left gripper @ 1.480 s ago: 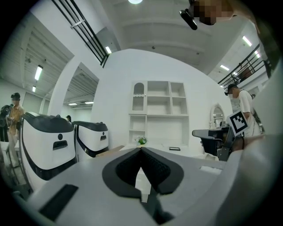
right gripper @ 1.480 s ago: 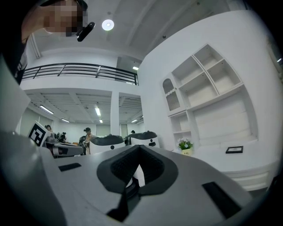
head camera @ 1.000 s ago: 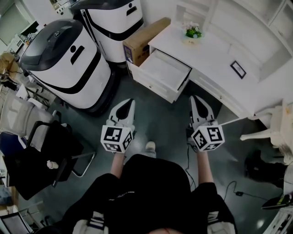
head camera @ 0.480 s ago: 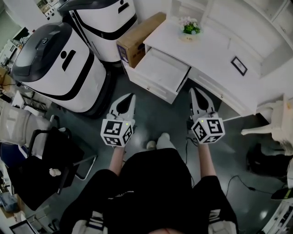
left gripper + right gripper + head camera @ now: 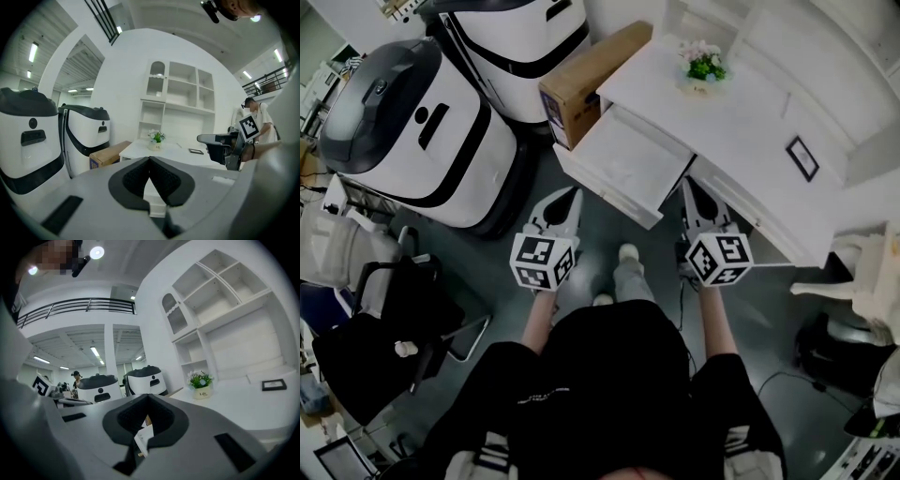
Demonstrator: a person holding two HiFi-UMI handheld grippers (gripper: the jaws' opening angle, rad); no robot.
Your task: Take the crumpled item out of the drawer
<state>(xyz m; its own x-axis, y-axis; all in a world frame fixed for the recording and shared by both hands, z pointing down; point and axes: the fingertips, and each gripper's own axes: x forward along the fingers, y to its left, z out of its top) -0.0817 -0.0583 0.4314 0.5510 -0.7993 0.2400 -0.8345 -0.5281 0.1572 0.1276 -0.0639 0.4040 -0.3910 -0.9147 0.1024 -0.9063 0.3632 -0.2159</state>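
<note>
The white drawer [image 5: 623, 159] stands pulled out of the white desk [image 5: 741, 122]. Its inside looks pale, with a faint wrinkled patch near its front that I cannot make out clearly. My left gripper [image 5: 570, 192] is shut and empty, its tip just short of the drawer's front left corner. To the right of the drawer's front, by the desk edge, my right gripper [image 5: 687, 185] is shut too. In the left gripper view the left gripper [image 5: 149, 158] has its jaws closed together. The right gripper view shows the right gripper [image 5: 148, 395] the same, nothing held.
Two big white-and-black machines [image 5: 403, 122] [image 5: 520, 37] stand left of the desk, with a cardboard box [image 5: 591, 80] between them and the drawer. A potted plant [image 5: 703, 64] and a small frame [image 5: 802, 157] sit on the desk. A black chair [image 5: 384, 328] is at left.
Both grippers have moved forward to the drawer's front, still shut. The person has stepped closer to the desk.
</note>
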